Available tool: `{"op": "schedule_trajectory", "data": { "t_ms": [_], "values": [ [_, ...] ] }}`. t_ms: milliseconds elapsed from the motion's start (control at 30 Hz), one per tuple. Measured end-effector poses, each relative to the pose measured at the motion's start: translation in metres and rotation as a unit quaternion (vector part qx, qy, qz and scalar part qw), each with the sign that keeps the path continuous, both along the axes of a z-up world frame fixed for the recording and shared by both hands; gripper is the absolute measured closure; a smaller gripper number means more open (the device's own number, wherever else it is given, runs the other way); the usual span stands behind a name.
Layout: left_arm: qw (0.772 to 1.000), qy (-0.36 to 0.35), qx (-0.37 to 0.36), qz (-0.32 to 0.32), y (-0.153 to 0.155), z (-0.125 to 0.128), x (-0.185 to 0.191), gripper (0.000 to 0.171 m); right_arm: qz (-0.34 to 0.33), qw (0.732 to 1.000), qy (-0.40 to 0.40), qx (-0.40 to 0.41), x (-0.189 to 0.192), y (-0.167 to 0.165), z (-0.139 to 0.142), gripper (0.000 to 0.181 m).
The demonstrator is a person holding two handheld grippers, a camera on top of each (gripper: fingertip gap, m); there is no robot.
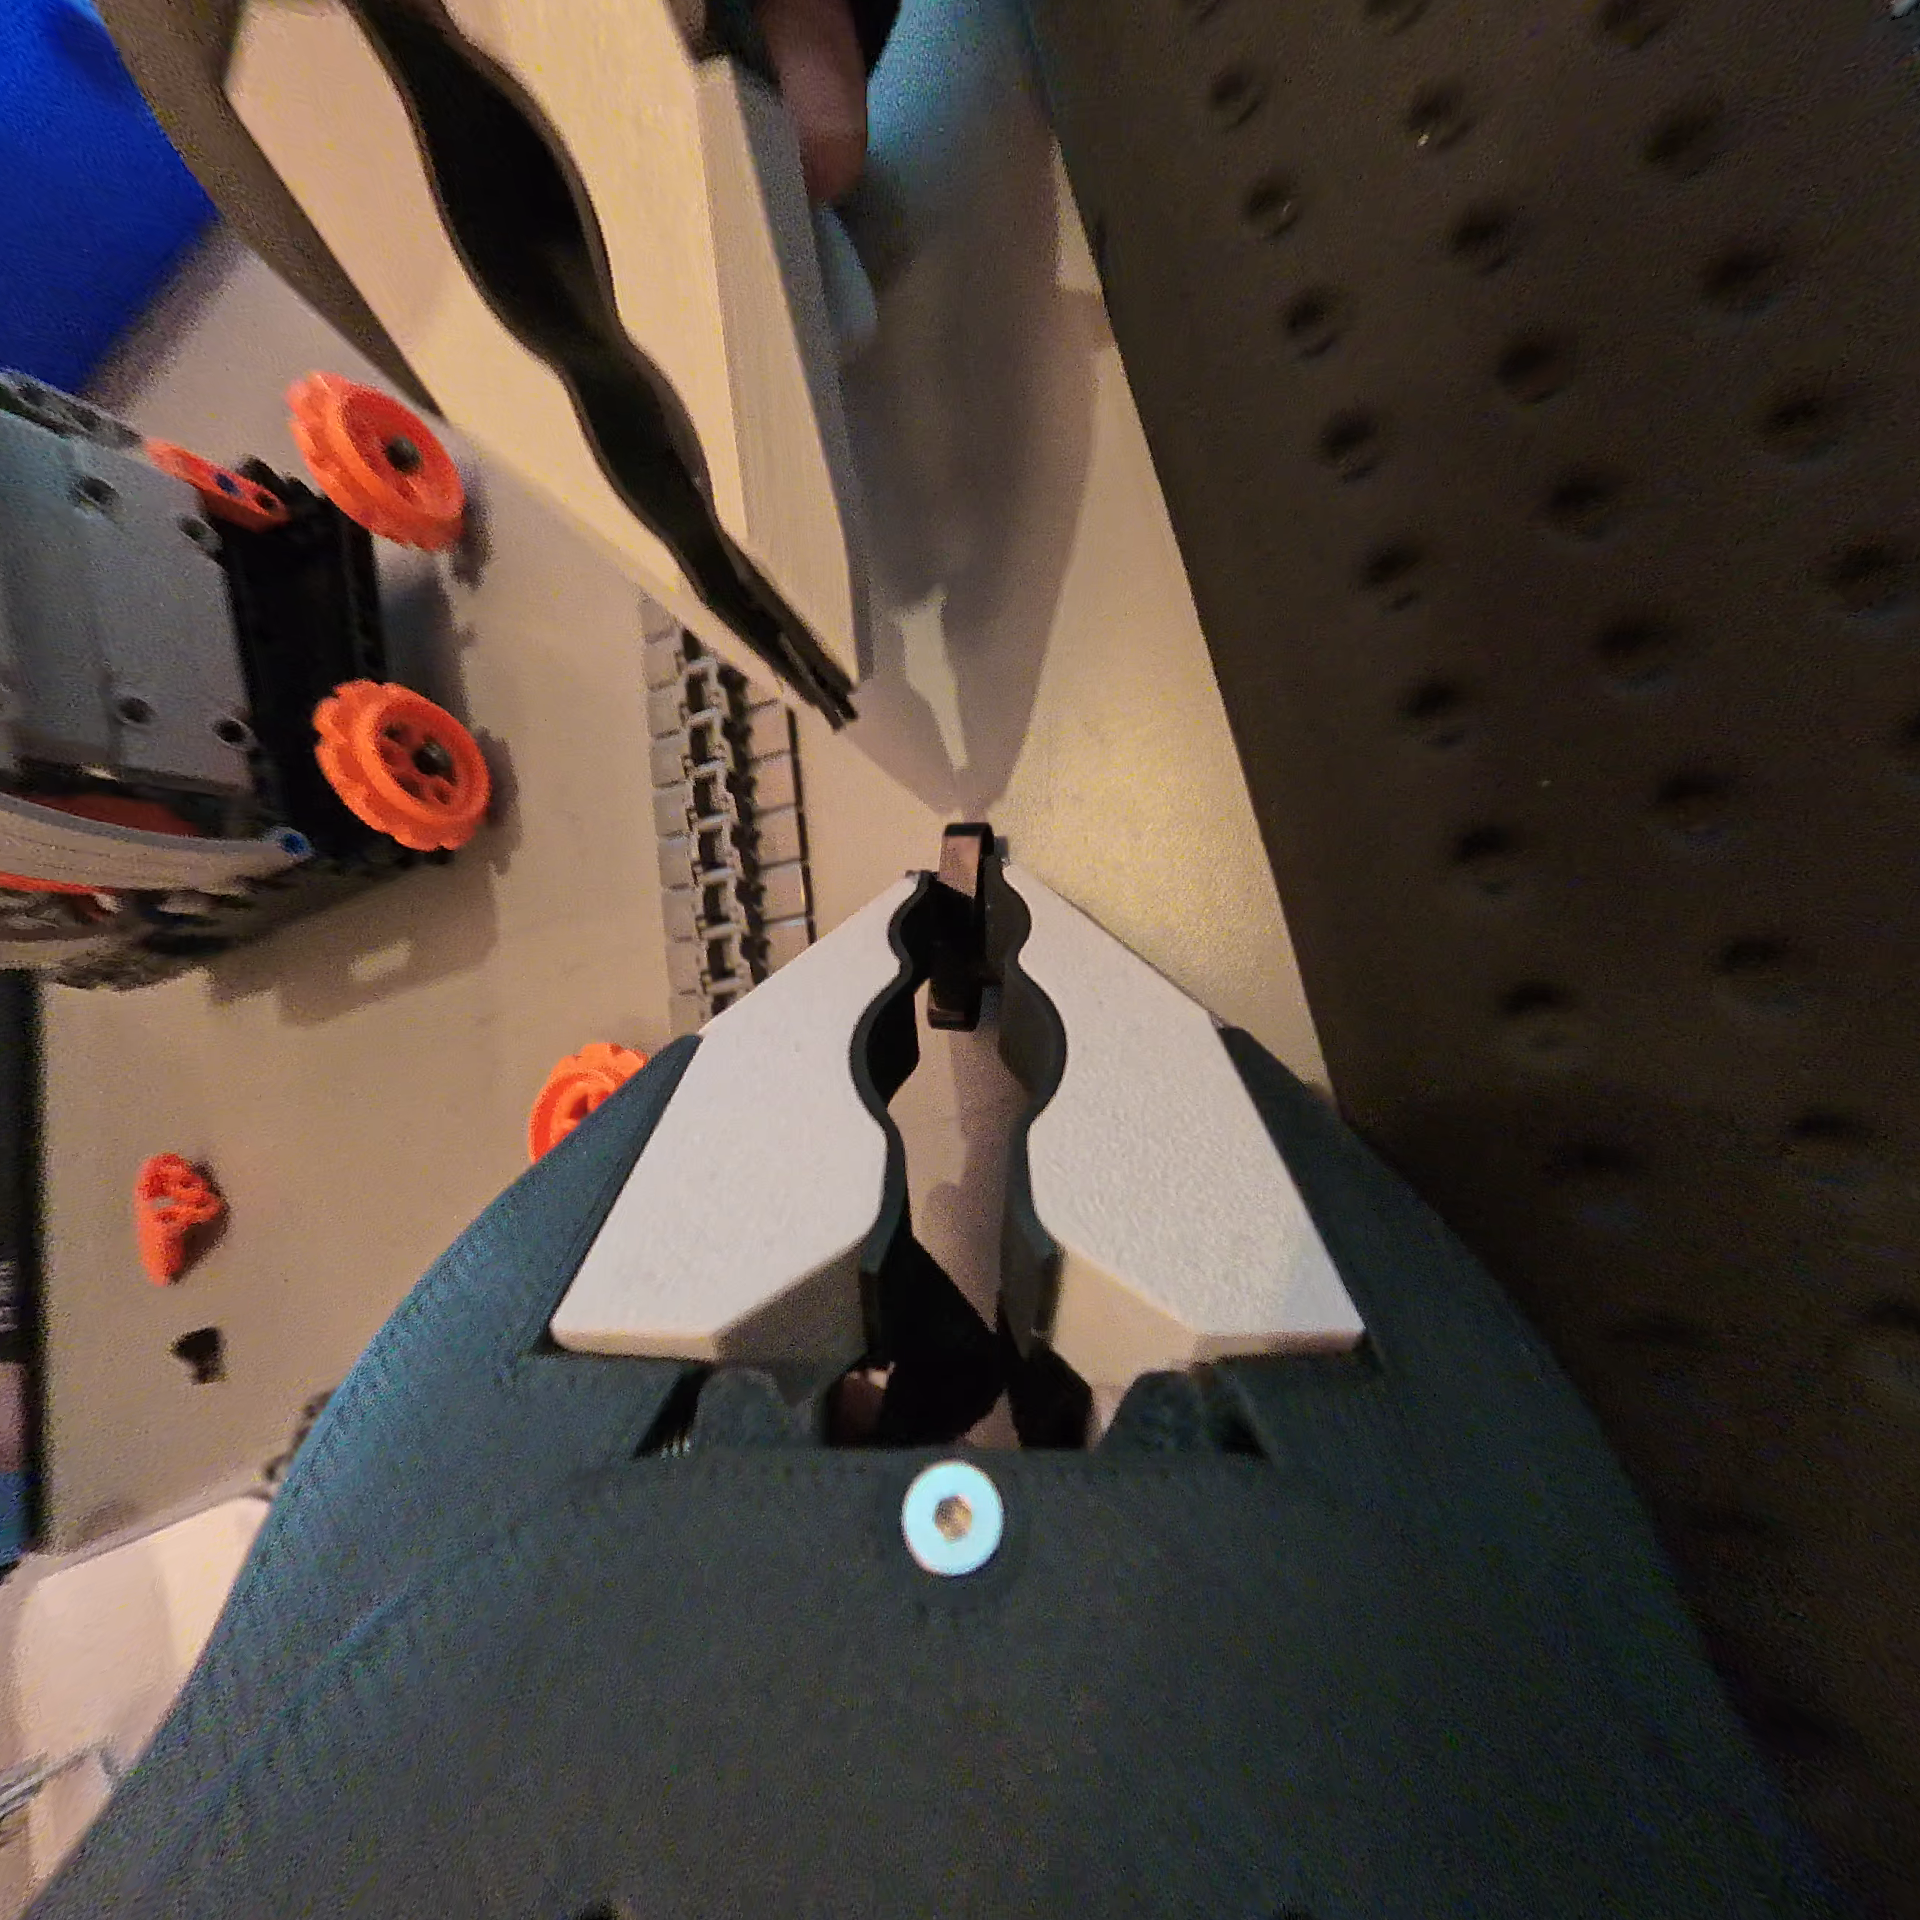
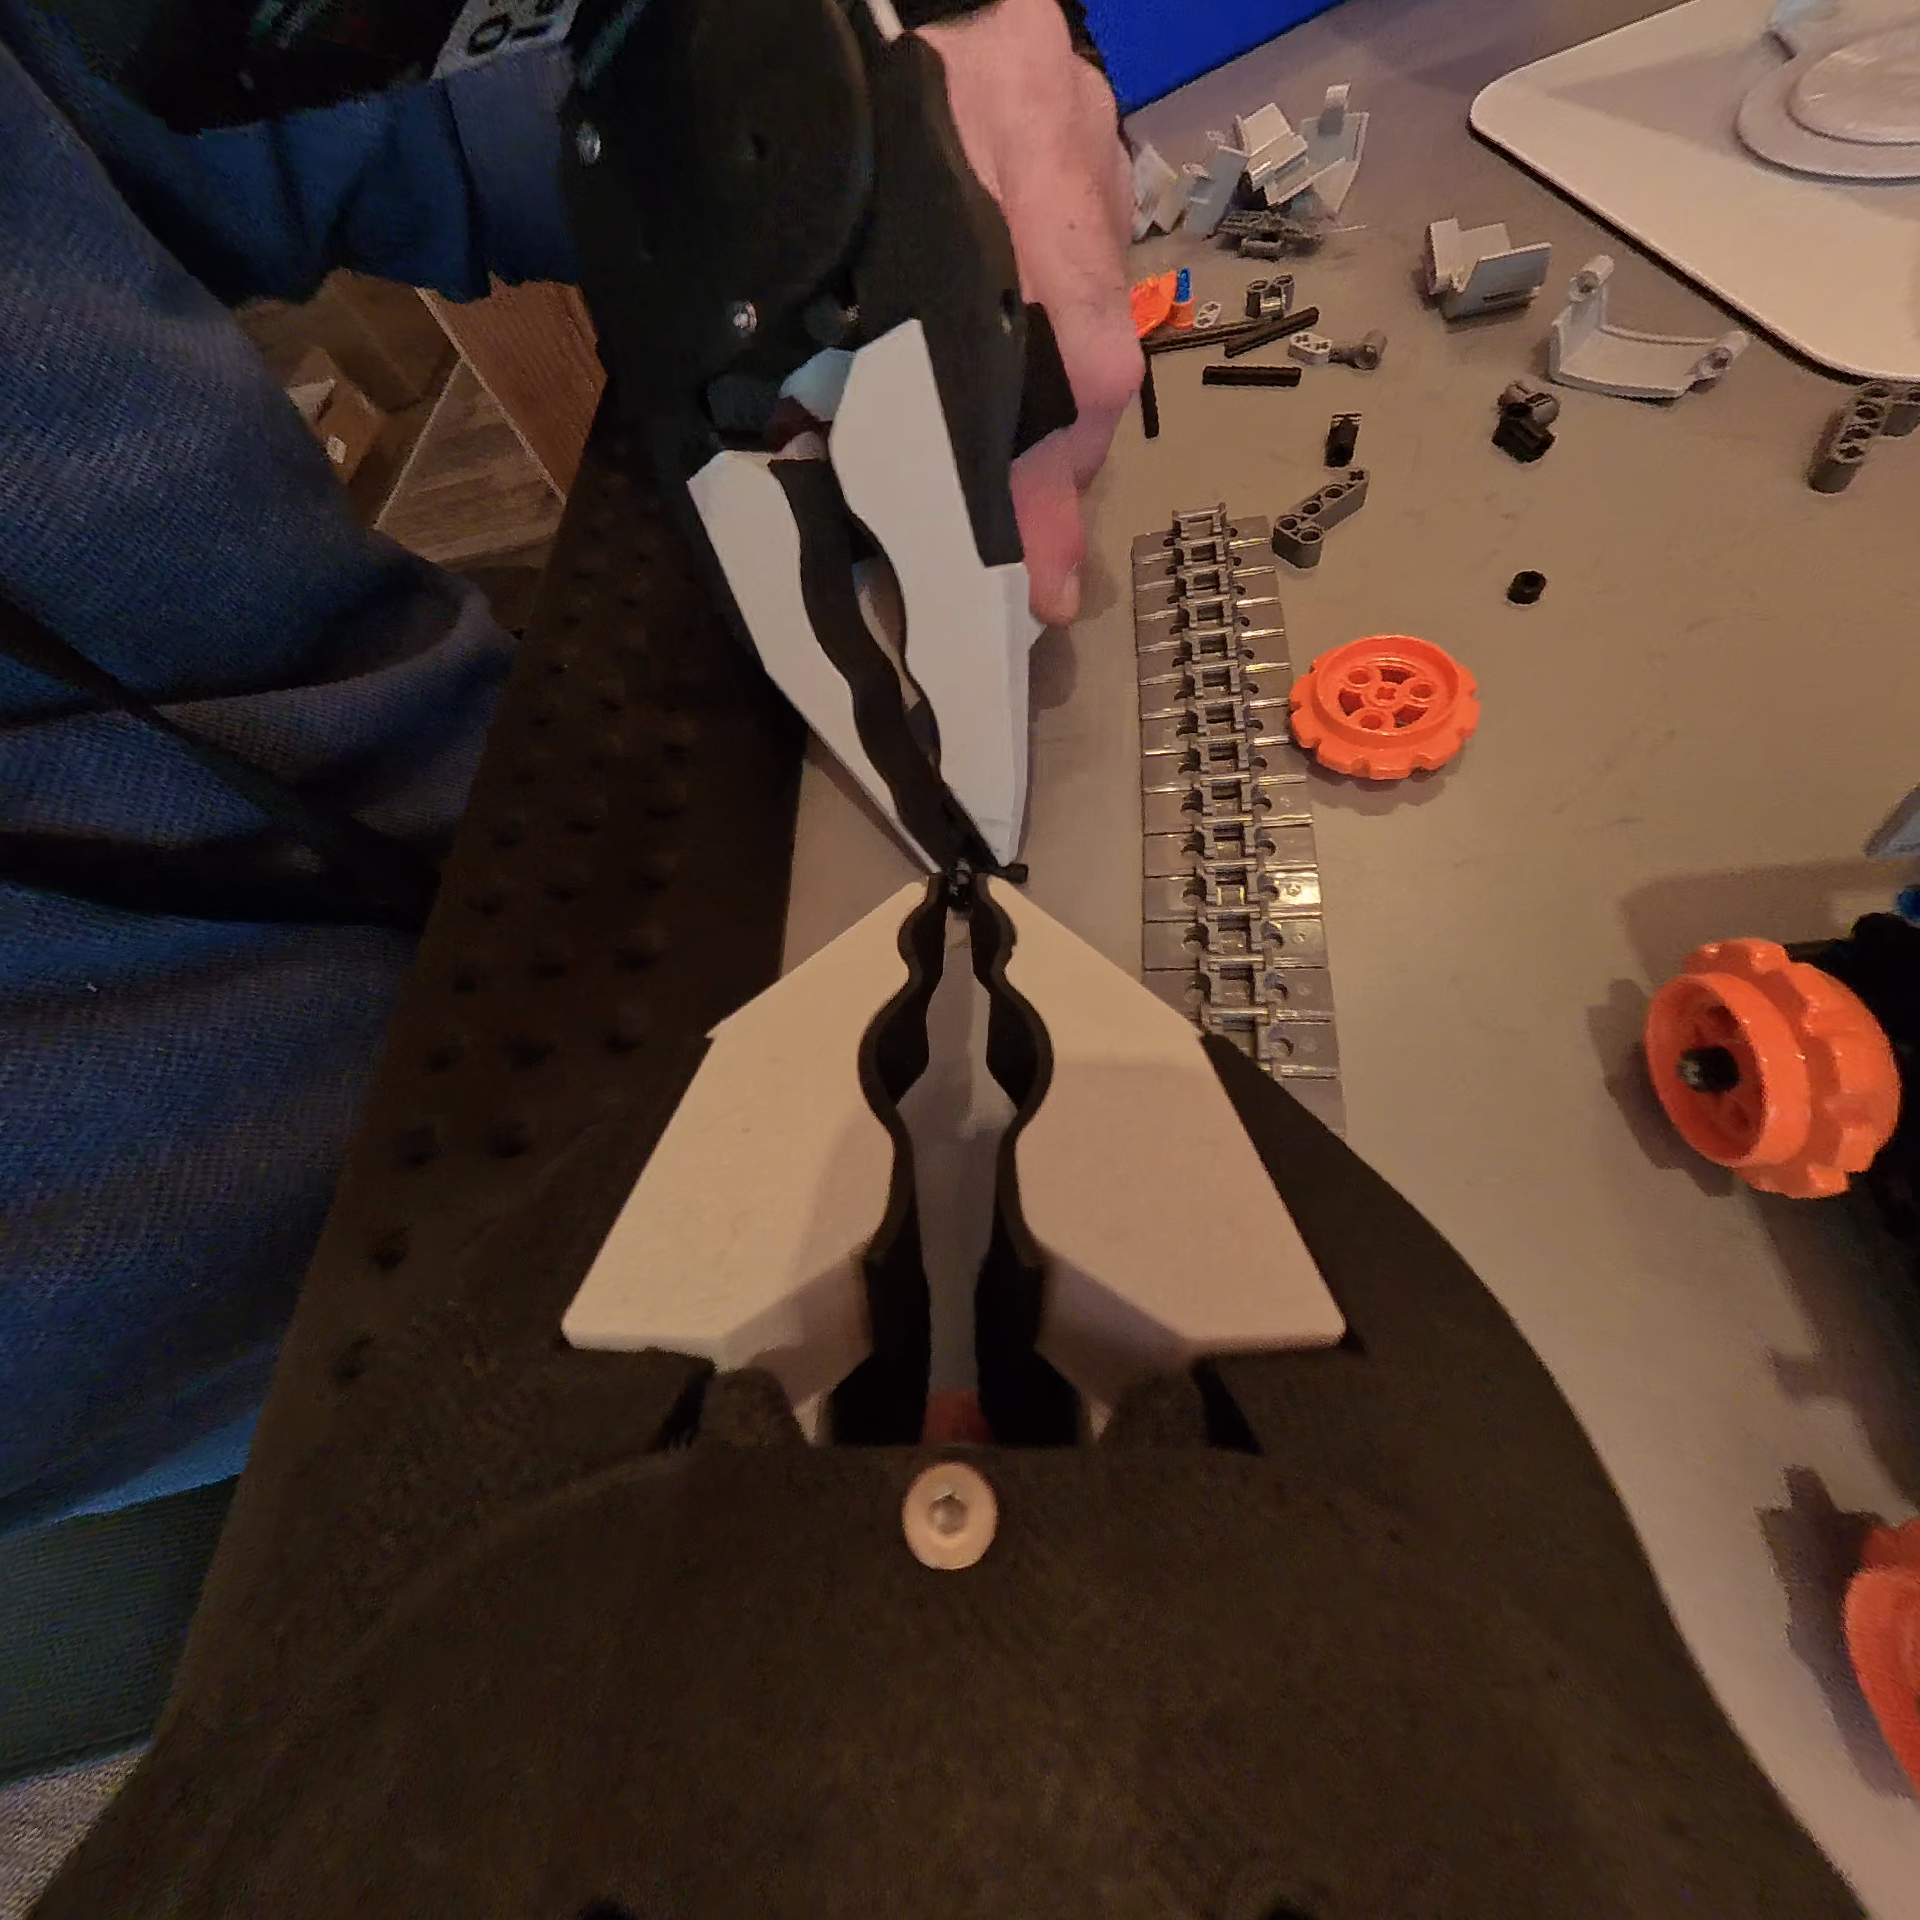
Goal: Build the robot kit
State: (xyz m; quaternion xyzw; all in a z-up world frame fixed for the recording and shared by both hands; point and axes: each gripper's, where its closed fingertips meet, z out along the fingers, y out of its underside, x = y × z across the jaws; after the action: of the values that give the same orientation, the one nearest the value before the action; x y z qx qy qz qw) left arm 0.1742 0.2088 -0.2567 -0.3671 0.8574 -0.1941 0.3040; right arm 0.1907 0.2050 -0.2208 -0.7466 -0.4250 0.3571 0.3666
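Two grippers meet tip to tip above the grey bench (image 2: 1507, 1226), near its dark perforated edge strip (image 2: 623, 831). Left gripper (image 1: 961, 883): jaws together on a small black piece (image 1: 961, 935) that stands up between the tips. Right gripper (image 2: 961, 899): jaws nearly together, with a small black pin (image 2: 982, 871) at the tips; whether they clamp it cannot be told. A hand (image 2: 1049, 260) holds the left gripper in the right wrist view. Just beside the tips a grey track strip (image 2: 1221, 790) lies flat. An orange wheel (image 2: 1382, 707) lies loose beside the strip. A grey and black vehicle (image 1: 156, 675) with orange wheels stands farther off. Small grey and black parts (image 2: 1351, 312) lie scattered beyond the strip.
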Motion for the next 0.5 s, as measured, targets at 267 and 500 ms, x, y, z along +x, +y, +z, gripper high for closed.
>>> {"op": "schedule_trajectory", "data": {
  "t_ms": [267,500],
  "values": [
    [0.984,-0.137,0.113,-0.029,-0.008,0.014,0.005,0.164,0.020,0.999,-0.016,-0.028,-0.008,-0.004,-0.011,0.180],
    [0.960,-0.181,0.203,-0.070,-0.015,0.017,0.003,0.165,0.043,0.998,-0.025,-0.046,-0.010,-0.011,-0.016,0.180]
  ]
}}
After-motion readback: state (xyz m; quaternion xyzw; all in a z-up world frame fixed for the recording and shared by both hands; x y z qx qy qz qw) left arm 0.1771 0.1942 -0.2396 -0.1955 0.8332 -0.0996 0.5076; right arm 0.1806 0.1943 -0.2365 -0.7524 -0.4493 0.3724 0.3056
